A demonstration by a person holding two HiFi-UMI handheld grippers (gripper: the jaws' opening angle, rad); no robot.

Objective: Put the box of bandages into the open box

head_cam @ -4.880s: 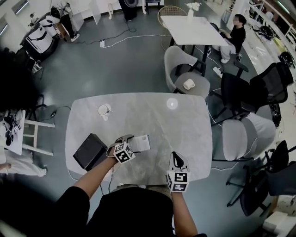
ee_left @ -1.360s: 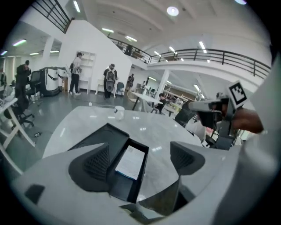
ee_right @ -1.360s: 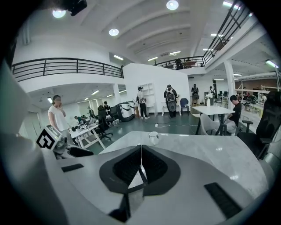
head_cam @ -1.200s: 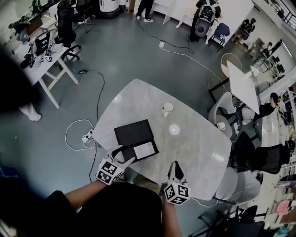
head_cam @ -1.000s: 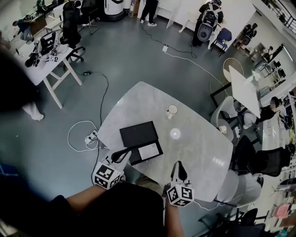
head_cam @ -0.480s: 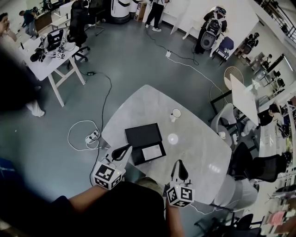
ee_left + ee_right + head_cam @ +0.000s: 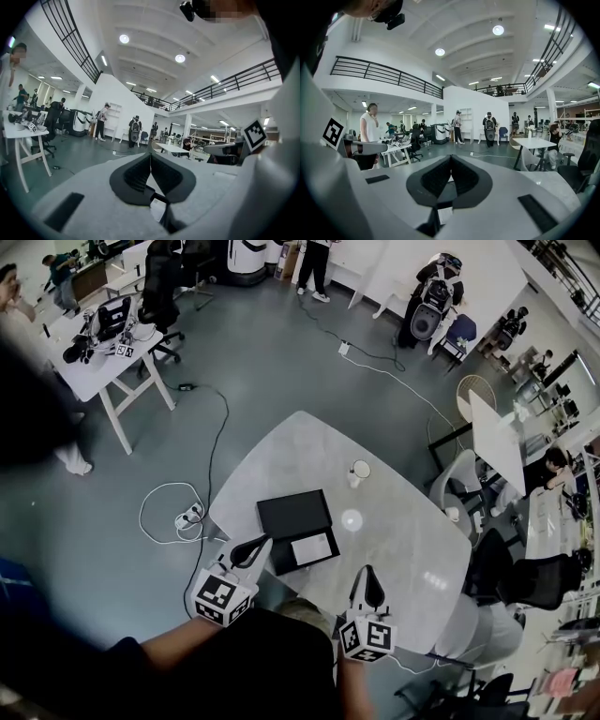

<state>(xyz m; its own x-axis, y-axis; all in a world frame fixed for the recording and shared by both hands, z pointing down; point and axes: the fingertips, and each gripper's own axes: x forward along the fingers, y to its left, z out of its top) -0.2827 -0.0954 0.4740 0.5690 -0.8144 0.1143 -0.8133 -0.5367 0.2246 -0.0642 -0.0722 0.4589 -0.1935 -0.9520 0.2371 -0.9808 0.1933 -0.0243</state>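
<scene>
Apparently the box of bandages [image 7: 314, 547] lay in the open box [image 7: 292, 514]; left claw [image 7: 255, 547] and right claw [image 7: 367, 573], closed empty, had only to lift clear.

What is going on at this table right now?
A person holds a hand-held gripper in each hand at the near edge of the grey table. The left hand-held gripper and the right hand-held gripper are both shut and empty. The white box of bandages lies inside the open black box, so the placing looks done.
</scene>
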